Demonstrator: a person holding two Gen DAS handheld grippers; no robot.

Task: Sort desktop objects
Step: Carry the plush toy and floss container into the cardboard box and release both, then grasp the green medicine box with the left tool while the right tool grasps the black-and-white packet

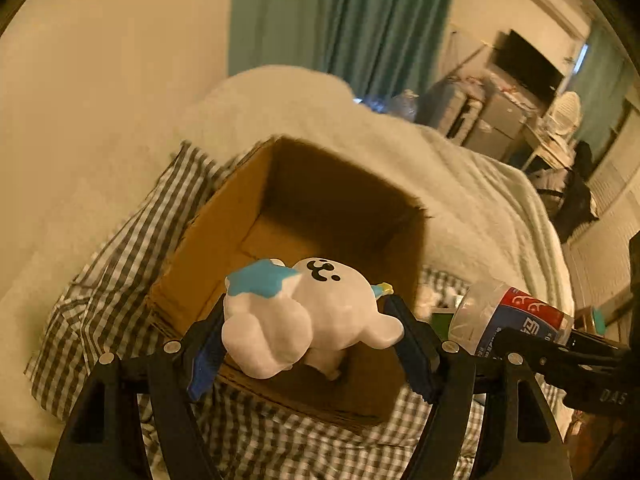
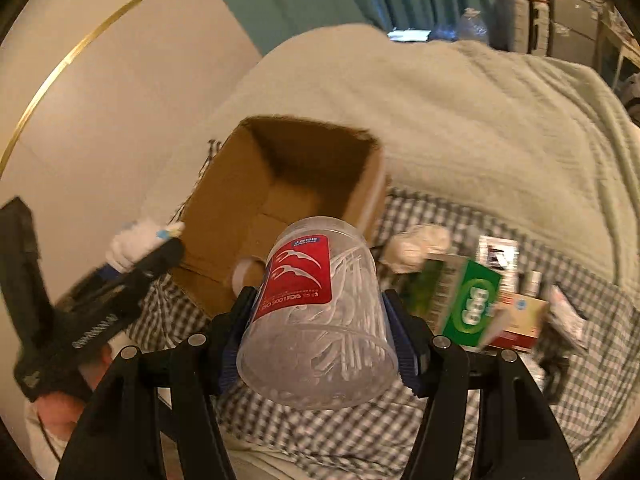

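Jaws of your left gripper (image 1: 310,334) are closing on the white toy figure (image 1: 304,320), and it is hanging just above the near edge of the cardboard box (image 1: 224,232); jaws of your right gripper (image 2: 318,334) are clamping the clear plastic jar (image 2: 316,320), which is floating in front of the box, a little to its right side. I think you are carrying both things to the box; to do it well, you should be moving each one over the open mouth before you are loosening the grip, one after the other, so the two grippers are not colliding. The toy is smooth, glossy and rounded, with a blue star on it, so it may be slipping between the pads; the jar is a hard transparent cylinder with a red label, full of thin white sticks; it may be rolling when it lands. The box is plain brown cardboard, standing on a soft checked cloth (image 2: 400,432) on the bed, so it could be tipping if you are pushing its wall.
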